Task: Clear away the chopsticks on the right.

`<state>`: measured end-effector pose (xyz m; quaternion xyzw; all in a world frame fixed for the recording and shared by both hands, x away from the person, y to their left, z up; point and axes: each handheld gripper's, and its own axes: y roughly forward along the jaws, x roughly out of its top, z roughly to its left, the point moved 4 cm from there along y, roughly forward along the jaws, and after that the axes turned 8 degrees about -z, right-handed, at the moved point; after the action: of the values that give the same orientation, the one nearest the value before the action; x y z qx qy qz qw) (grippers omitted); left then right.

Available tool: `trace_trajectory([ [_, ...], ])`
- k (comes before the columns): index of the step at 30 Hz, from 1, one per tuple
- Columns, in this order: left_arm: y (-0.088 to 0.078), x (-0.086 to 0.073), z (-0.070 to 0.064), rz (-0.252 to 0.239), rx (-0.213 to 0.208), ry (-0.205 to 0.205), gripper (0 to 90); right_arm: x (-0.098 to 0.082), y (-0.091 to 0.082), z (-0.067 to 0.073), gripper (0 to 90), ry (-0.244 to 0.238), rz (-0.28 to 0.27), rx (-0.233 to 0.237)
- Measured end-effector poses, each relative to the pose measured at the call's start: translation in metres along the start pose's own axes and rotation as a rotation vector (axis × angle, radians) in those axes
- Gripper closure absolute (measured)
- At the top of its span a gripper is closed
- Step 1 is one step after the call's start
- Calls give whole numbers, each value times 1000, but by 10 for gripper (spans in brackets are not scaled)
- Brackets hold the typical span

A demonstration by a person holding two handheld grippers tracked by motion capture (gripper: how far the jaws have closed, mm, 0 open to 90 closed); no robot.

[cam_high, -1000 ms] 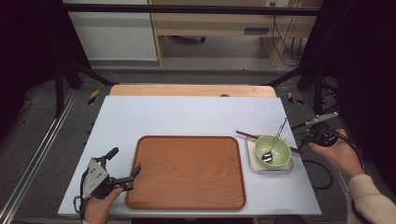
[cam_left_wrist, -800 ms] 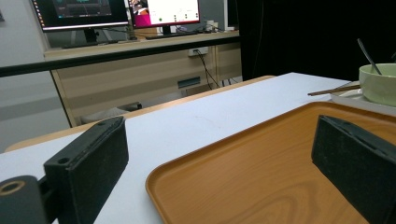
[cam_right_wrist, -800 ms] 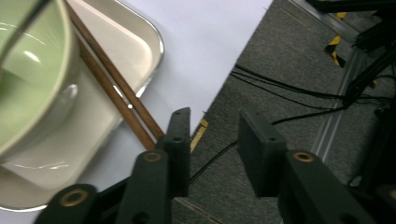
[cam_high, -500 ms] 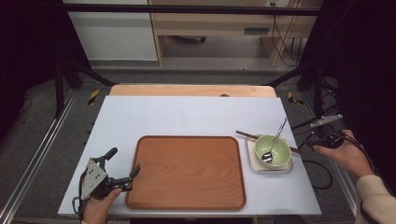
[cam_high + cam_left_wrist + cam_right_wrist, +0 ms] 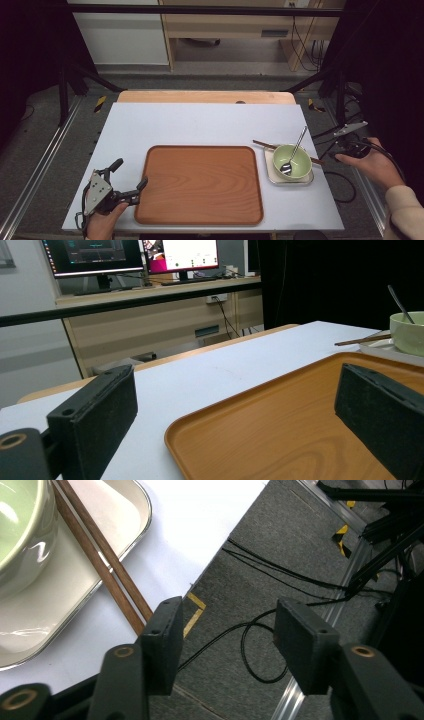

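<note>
A brown wooden tray (image 5: 200, 185) lies at the table's front middle. To its right a green bowl (image 5: 291, 161) with a metal spoon (image 5: 295, 147) stands on a white square plate (image 5: 305, 179), with brown chopsticks (image 5: 262, 145) laid across the plate. My left gripper (image 5: 131, 173) rests open at the tray's left edge, and the tray corner (image 5: 280, 430) lies between its jaws untouched. My right gripper (image 5: 342, 147) hangs off the table's right edge. Its jaws have just been opening and stand open (image 5: 225, 610) with nothing between them, the chopsticks' ends (image 5: 100, 555) to their left.
A bare wooden strip (image 5: 205, 96) runs along the table's far edge. Black cables (image 5: 260, 630) trail over the grey floor to the right of the table. A black frame bar (image 5: 200, 10) crosses the back. Monitors (image 5: 130, 255) stand on a desk beyond.
My right gripper has drawn slightly right, away from the plate, and its jaws have parted. The left gripper has kept still.
</note>
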<state>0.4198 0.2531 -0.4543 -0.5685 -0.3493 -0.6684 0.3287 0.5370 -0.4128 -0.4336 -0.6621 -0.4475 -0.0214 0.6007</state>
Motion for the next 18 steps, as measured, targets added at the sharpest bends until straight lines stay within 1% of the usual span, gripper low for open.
trace_trajectory([
  [2,0,0,0,4,0,2,31,2,1,1,513,-11,1,-5],
  [4,-1,0,1,1,2,2,31,4,4,2,542,-25,-2,5],
  [6,-1,1,1,-4,5,1,31,5,6,4,579,-37,9,5],
  [8,-2,1,1,-3,4,2,31,5,9,7,604,-44,5,16],
  [10,-3,1,2,-3,5,1,31,6,11,10,625,-48,12,22],
  [13,-3,1,2,-5,7,0,32,5,14,14,658,-72,15,37],
  [18,-3,1,2,-1,6,2,32,6,21,20,710,-81,28,65],
])
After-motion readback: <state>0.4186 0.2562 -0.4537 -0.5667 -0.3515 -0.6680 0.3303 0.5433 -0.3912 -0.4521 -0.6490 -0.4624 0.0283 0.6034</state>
